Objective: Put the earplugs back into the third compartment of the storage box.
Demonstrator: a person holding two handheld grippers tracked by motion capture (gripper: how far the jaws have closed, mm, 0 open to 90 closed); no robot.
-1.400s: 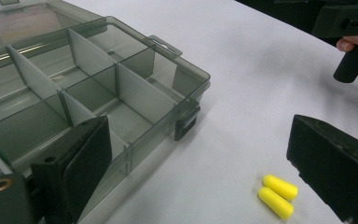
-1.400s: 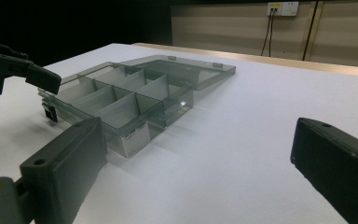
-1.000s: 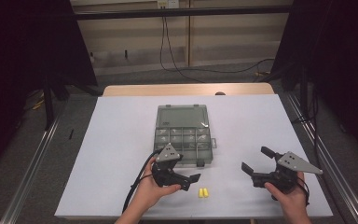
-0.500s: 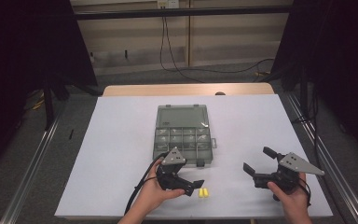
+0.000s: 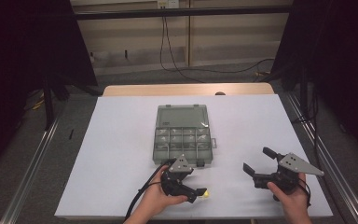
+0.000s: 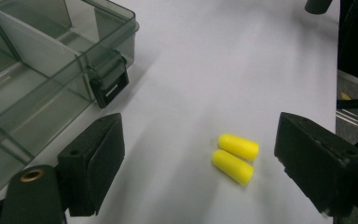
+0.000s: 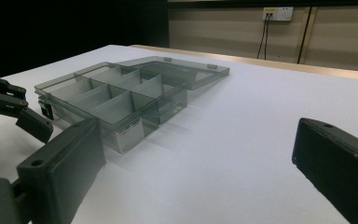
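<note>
Two yellow foam earplugs (image 6: 235, 158) lie side by side on the white table, close to its near edge (image 5: 205, 193). My left gripper (image 6: 200, 137) straddles them. Its jaws have just been closing, but both pads still stand clear of the plugs, so it is open. A grey clear compartment box (image 5: 182, 140) sits mid-table with its lid folded back; its latch corner (image 6: 107, 84) is just ahead of the left jaw. My right gripper (image 5: 256, 161) is held open to the right of the box with nothing in it (image 7: 196, 154).
The white sheet (image 5: 116, 154) covers the table, with bare room left and right of the box. The box's divided cells (image 7: 116, 93) look empty. Metal rails (image 5: 32, 163) run along both sides. The left gripper's jaw (image 7: 9, 107) shows at the left in the right gripper view.
My left gripper has moved right and toward the near edge, and its jaws now flank the yellow earplugs. The right gripper has stayed put.
</note>
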